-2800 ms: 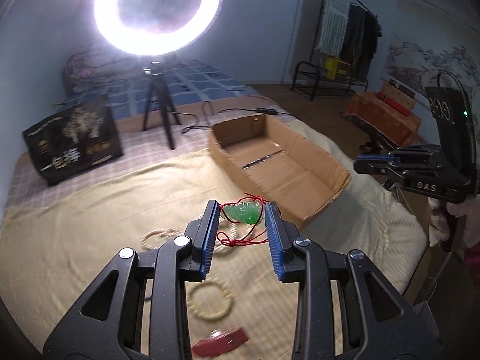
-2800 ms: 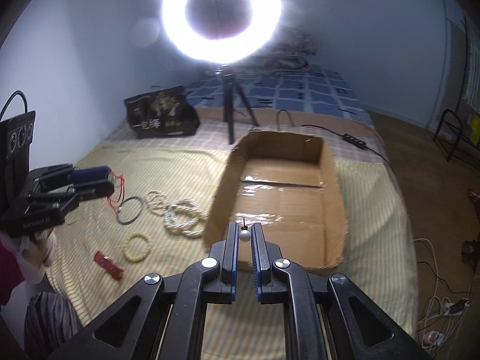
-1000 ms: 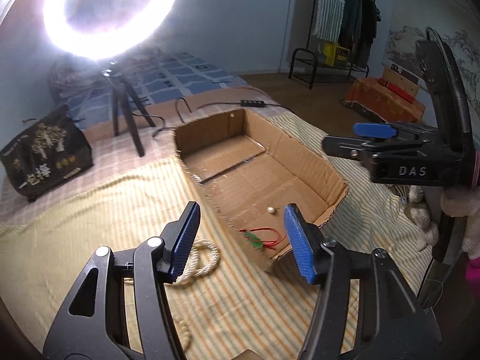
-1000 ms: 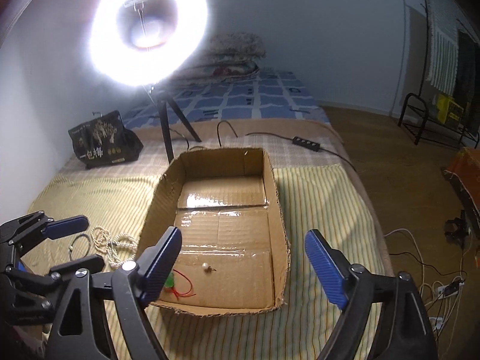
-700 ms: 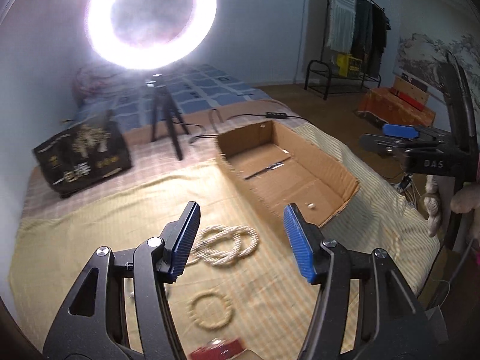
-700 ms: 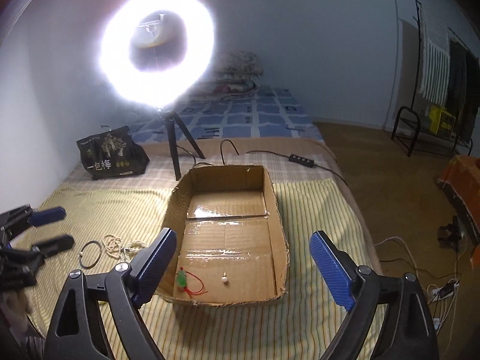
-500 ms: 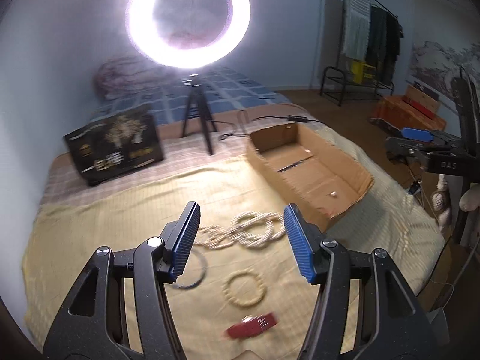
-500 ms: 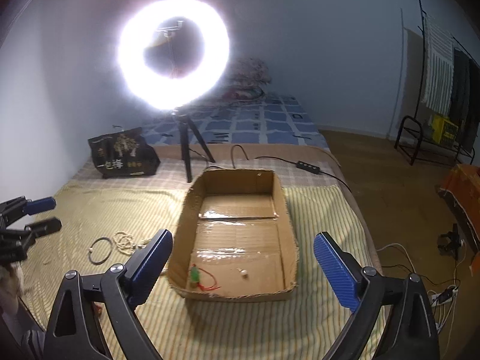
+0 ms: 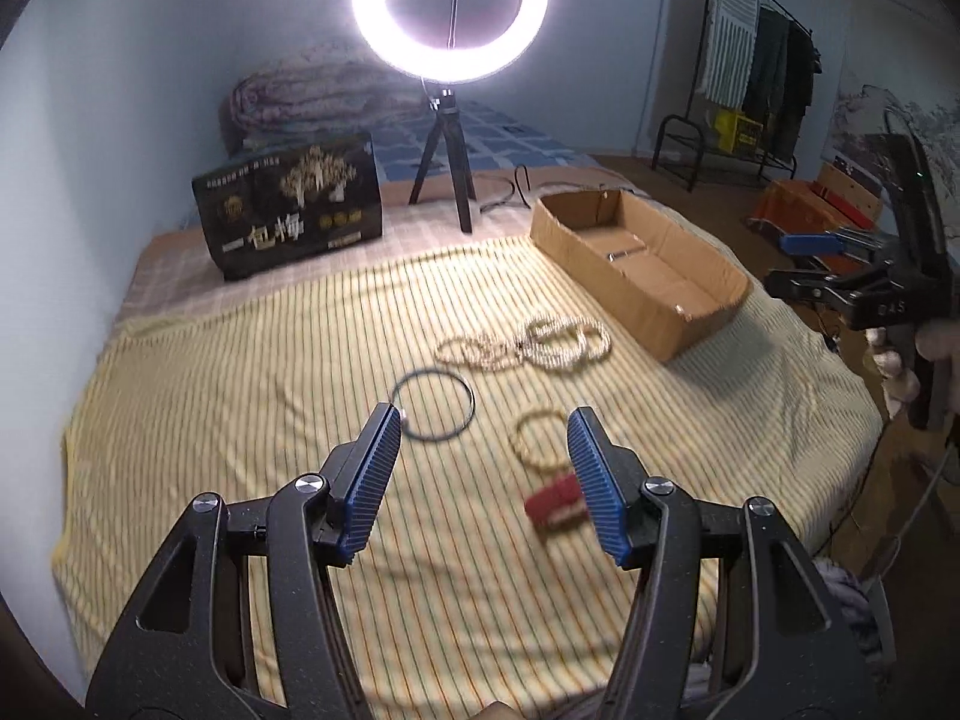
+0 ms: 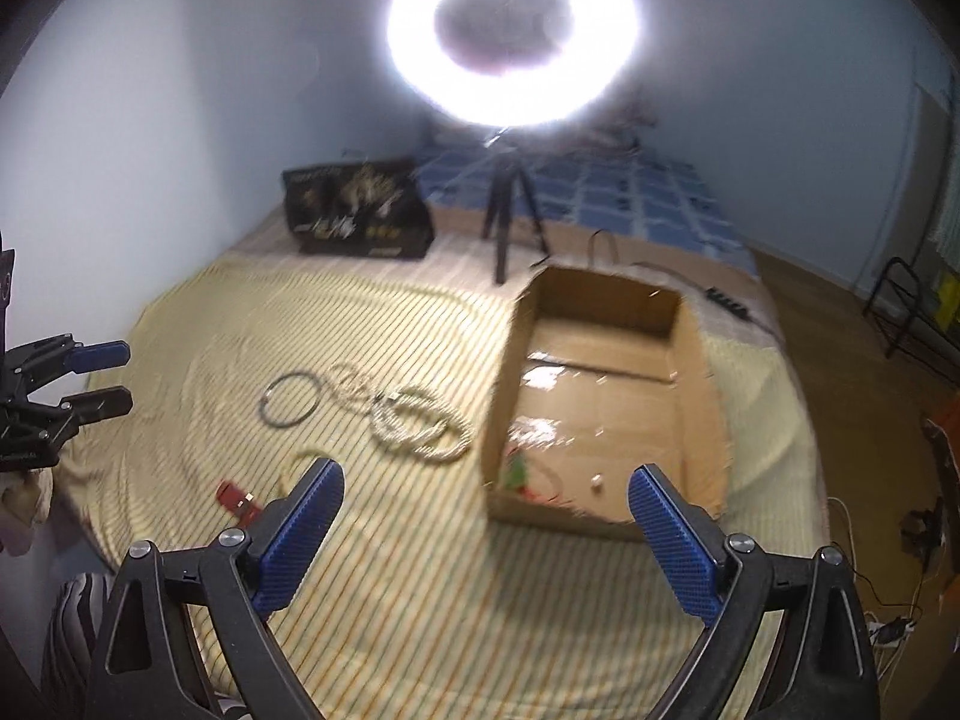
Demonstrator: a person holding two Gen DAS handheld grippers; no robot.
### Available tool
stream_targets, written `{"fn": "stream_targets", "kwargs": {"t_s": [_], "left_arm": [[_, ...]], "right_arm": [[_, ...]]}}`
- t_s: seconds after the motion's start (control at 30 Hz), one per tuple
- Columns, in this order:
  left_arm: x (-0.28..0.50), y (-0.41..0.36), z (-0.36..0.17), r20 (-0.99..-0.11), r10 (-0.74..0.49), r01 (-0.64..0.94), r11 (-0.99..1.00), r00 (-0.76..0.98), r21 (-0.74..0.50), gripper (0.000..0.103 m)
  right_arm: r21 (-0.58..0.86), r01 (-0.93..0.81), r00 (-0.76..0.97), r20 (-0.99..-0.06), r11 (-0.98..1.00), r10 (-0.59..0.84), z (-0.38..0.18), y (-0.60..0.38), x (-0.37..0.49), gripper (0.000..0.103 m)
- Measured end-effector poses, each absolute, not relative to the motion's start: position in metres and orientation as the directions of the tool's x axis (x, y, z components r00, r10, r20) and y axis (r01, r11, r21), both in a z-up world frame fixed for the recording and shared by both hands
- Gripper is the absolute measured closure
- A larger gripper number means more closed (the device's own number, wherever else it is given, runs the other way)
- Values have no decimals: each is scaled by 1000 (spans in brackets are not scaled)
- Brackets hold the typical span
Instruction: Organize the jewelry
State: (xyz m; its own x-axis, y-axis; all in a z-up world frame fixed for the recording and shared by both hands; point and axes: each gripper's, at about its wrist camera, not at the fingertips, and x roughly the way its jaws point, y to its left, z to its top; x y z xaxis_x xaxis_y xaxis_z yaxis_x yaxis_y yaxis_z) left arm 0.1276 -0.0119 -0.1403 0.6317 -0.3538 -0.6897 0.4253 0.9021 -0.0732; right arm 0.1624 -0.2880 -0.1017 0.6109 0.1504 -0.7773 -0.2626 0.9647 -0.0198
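Bracelets point(image 9: 543, 341) on bedspread point(image 9: 252, 384), left of box point(image 9: 645, 276)

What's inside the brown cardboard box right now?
In the open brown cardboard box, near its front wall: a green pendant on red cord and a small white bead. The strip directly behind that front wall is hidden.

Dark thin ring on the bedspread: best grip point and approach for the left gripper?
Take the dark ring across its near rim, coming from above with the left gripper tilted down. It lies flat, thin and open-centred, apart from the bead strands, so one finger can probably drop inside the loop.
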Motion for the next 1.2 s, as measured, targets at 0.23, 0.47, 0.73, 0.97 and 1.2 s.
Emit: {"fn": "stream_targets", "kwargs": {"t_s": [0.23, 0.47, 0.73, 0.97, 1.2], "left_arm": [[116, -6, -160, -712, -392, 456, 883, 582, -113, 44], [123, -15, -186, -750, -432, 521, 842, 500, -139, 52], [130, -32, -213, -786, -441, 572, 809, 433, -139, 56], [138, -44, -230, -798, -441, 589, 796, 410, -137, 56], [147, -53, -240, -798, -442, 592, 794, 410, -136, 56]], "right_arm": [[60, -312, 510, -831, 948, 221, -127, -261, 170, 21], [161, -342, 391, -871, 926, 296, -158, -238, 188, 41], [214, -354, 284, -903, 910, 323, -195, -211, 206, 62], [198, -373, 238, -924, 906, 300, -216, -192, 219, 66], [174, -354, 228, -937, 919, 265, -230, -187, 234, 69]]}}
